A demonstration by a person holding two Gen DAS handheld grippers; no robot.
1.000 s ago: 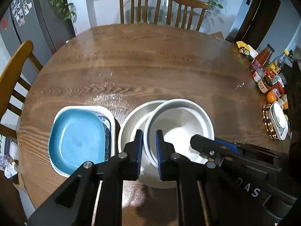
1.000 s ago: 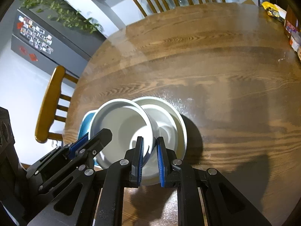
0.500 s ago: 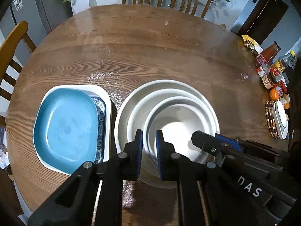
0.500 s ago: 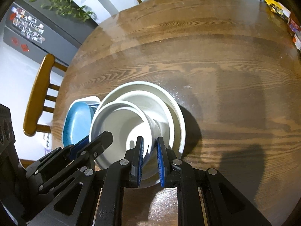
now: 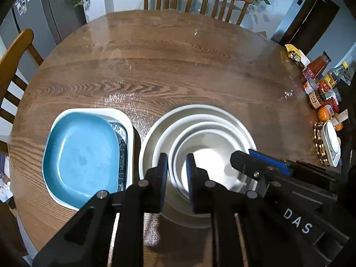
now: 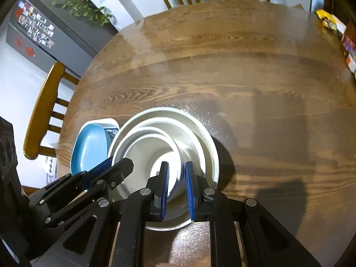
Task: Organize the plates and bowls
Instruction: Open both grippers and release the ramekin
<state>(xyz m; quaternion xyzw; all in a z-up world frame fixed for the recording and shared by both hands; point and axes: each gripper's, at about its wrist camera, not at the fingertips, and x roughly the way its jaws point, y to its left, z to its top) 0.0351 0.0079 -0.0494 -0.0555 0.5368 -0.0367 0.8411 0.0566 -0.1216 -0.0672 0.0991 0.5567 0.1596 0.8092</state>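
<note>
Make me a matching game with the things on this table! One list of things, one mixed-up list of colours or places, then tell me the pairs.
Things:
1. top square plate
2. nested bowls
3. orange
4. right hand-held gripper

Colours or places:
A. by the jars at the table's edge
B. white, stacked one inside another
C. blue, left of the bowls
D. black with blue pads, over the bowls' near rim

Pairs: 1-C, 2-B, 3-A, 4-D
</note>
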